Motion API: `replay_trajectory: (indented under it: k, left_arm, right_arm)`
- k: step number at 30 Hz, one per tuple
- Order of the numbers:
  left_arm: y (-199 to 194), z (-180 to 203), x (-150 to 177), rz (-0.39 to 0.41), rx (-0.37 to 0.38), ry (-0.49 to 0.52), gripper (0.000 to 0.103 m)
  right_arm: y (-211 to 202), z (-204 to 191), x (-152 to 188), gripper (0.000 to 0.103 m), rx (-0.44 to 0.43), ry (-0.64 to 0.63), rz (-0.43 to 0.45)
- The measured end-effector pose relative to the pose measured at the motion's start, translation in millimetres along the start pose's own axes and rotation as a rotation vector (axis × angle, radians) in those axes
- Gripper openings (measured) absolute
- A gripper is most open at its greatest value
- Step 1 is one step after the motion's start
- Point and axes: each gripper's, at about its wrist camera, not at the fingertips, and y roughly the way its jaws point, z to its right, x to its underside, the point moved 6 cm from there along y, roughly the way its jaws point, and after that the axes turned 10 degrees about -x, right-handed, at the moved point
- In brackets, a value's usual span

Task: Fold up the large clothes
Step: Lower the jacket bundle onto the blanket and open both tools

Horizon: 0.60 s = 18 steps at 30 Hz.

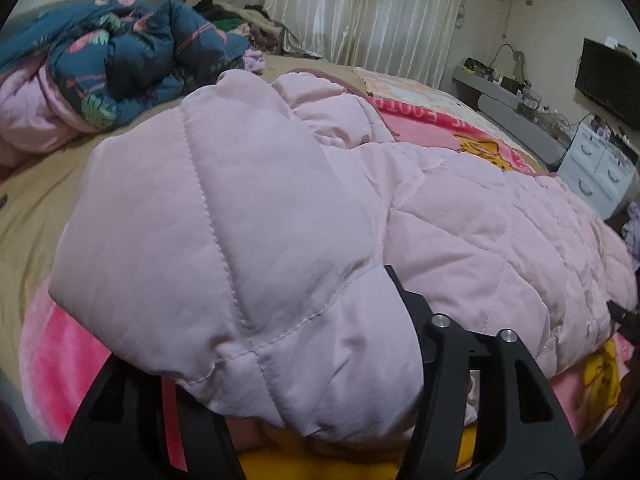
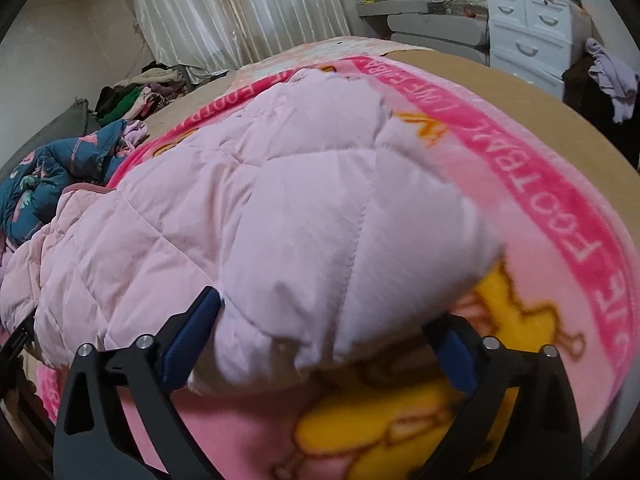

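Spreading across a bed (image 1: 36, 200), a pale pink quilted coat (image 1: 248, 216) is seen from two hand-held tools at the near edge of the mattress. The garment lies on a bright pink fleece blanket (image 2: 560, 216) printed with yellow cartoon figures and white lettering, which in turn covers a tan sheet.

In the left wrist view, a puffy fold of the coat is draped over the left tool (image 1: 280, 408); one black finger is seen at the right of the fold and the other is largely hidden beneath it at the left. Whether the pads press on the cloth cannot be told from this view.

In the right wrist view, the right tool (image 2: 324, 328) is spread wide, its blue-padded fingers (image 2: 192, 340) standing on either side of a rounded bulge of the coat. The cloth sits between them, blurred at its lower edge, and is not pinched.

A dark blue floral quilt (image 1: 120, 60) with a pink lining is bunched at the far left of the bed, well apart from the coat. Behind it, a heap of mixed clothing (image 2: 136, 96) is seen near striped cream curtains (image 1: 372, 12). A white chest of drawers (image 2: 528, 28), a grey shelf unit (image 2: 432, 24) and a dark television screen (image 1: 608, 80) are visible along the far wall.
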Motion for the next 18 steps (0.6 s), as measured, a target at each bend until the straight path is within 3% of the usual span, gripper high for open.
replay_trajectory:
  k: [4, 8, 13, 16, 18]
  left_arm:
    - [-4.8, -12.4, 6.9, -0.027, 0.033, -0.033, 0.065]
    - [-14.5, -33.3, 20.2, -0.037, 0.026, -0.073, 0.094]
    - [-32.4, -51.9, 34.2, -0.057, 0.037, -0.065, 0.094]
    - [-51.2, -60.2, 39.1, -0.043, -0.036, -0.017, 0.094]
    - [-60.8, -65.7, 40.4, -0.037, -0.045, -0.018, 0.094]
  right_arm:
    - [-17.0, 3.0, 4.5, 0.099, 0.018, -0.029, 0.017]
    - [-31.9, 8.9, 11.4, 0.099, 0.039, -0.044, 0.034]
    - [-51.3, 17.2, 23.8, 0.099, 0.035, -0.028, 0.051]
    - [-63.3, 19.0, 26.3, 0.099, 0.046, -0.035, 0.067]
    - [-73.0, 19.2, 28.7, 0.099, 0.060, -0.053, 0.082]
